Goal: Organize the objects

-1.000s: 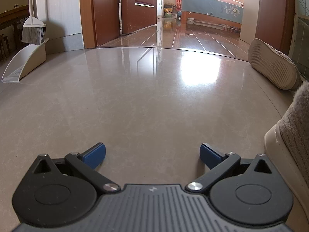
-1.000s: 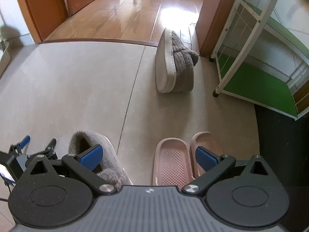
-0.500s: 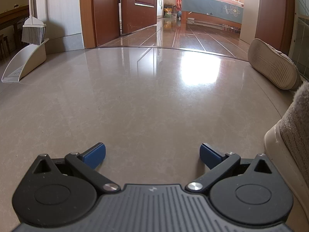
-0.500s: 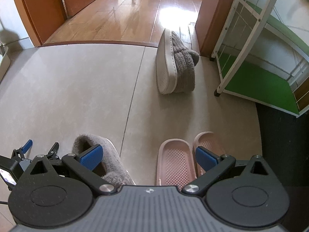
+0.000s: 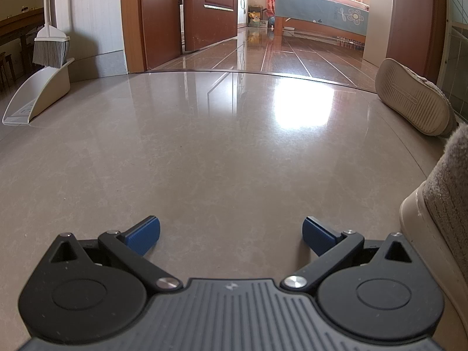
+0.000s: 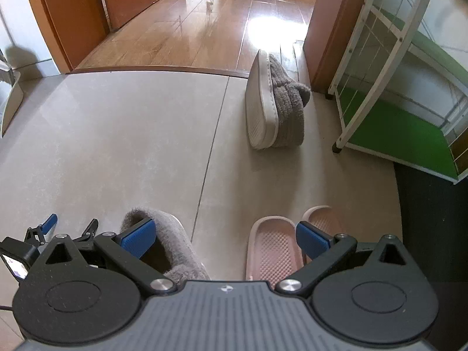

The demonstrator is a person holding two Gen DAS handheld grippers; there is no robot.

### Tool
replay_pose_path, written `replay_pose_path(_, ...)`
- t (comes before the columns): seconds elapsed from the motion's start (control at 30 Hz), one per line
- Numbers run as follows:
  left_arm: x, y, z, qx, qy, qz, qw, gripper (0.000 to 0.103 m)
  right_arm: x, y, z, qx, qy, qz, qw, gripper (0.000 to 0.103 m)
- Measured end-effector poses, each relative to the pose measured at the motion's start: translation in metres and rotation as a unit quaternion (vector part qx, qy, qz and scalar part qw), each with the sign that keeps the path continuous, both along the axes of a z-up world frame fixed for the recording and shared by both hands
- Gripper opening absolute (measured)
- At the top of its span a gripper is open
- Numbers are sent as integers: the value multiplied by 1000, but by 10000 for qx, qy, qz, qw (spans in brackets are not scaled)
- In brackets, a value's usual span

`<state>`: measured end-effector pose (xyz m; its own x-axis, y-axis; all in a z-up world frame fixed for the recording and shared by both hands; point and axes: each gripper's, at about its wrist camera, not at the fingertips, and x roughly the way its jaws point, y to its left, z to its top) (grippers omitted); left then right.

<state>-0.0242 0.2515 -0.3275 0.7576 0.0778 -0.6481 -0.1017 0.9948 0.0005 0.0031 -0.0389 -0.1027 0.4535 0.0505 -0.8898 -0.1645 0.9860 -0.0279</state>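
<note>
A grey fuzzy slipper (image 6: 276,108) lies on its side near the door frame, its pale sole facing left; the left wrist view shows that sole (image 5: 415,96) at far right. Its mate (image 6: 172,248) sits upright below my right gripper (image 6: 225,238), which hangs open above the floor with nothing between its fingers. A pair of pink slippers (image 6: 272,248) lies side by side under the right finger. My left gripper (image 5: 231,234) rests low on the floor, open and empty, with the near grey slipper (image 5: 438,201) just to its right. The left gripper (image 6: 46,228) also shows at the right view's lower left.
A white shoe rack with green shelves (image 6: 400,122) stands at the right by a dark mat (image 6: 433,219). A broom and dustpan (image 5: 44,79) lean against the left wall. An open doorway (image 5: 263,49) leads onto wooden flooring and a bed beyond.
My right gripper has drawn back and risen a little, so the slippers sit lower and farther in its view. The left gripper has not moved.
</note>
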Motion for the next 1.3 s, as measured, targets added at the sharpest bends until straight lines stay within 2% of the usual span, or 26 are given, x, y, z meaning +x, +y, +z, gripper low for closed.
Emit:
replay_pose_path(0.57,0,0,0,0,0,0,10000,103,5,-11,-17,107,513,-374,9979,103)
replay_pose_path(0.83,0,0,0,0,0,-1,10000,103,2,-3,-13,-13,384,-57,9992,103)
replay_pose_path(1.07,1,0,2,-32,28,85,10000,102,2,-10,-26,-76,654,-142,9977,103)
replay_pose_path(1.17,-9,-4,11,-140,-329,-111,9993,102,5,-14,-31,35,795,-324,9963,103)
replay_pose_path(1.3,-10,-12,26,-44,-395,-106,9992,102,4,-10,-29,-5,714,-278,9971,103)
